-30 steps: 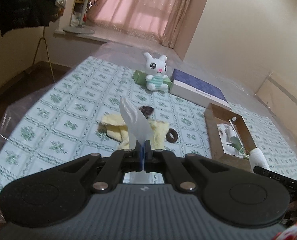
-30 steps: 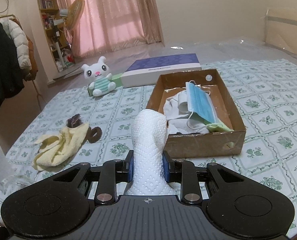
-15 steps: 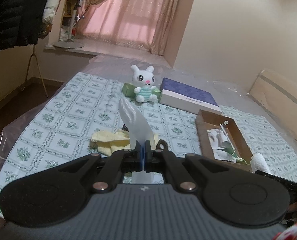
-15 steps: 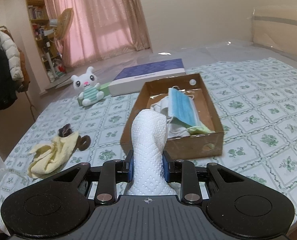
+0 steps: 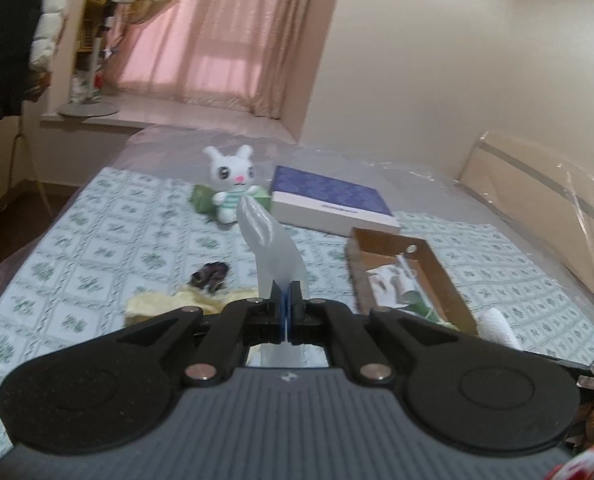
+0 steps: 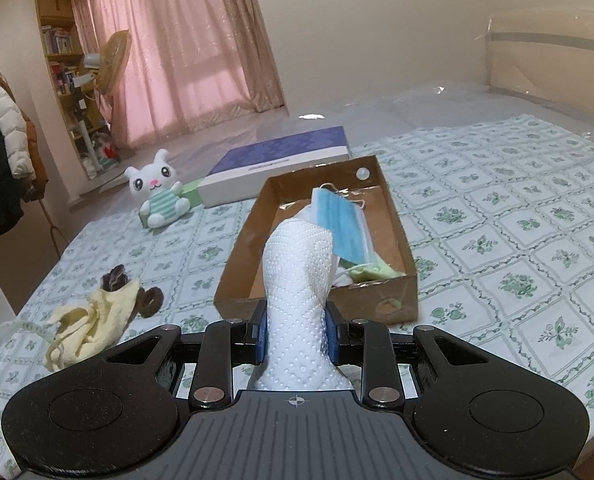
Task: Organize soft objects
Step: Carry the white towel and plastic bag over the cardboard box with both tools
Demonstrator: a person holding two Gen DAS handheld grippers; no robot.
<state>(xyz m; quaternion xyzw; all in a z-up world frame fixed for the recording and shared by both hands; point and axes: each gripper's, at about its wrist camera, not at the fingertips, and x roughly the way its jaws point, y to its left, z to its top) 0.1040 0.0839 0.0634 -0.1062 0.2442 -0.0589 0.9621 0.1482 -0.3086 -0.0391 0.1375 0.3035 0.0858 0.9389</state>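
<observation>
Above patterned bed point(image 6: 497, 208): left gripper point(image 5: 285, 312) pressed together, right gripper point(image 6: 297, 336) pinching paper towel point(image 6: 297, 280).

Green floral checks on white bedsheet point(image 6: 497, 240); blue mask point(image 6: 343, 226); brown box point(image 6: 317, 300); yellow cloth point(image 6: 97, 320); pink curtains point(image 6: 185, 52).

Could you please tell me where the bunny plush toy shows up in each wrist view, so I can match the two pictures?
Left wrist view: the bunny plush toy sits upper centre, just left of the purple-lidded box.
Right wrist view: the bunny plush toy sits at middle left, again left of the purple-lidded box.
Shared landmark: the cardboard box, nearer the camera than the purple-lidded box in both.
</observation>
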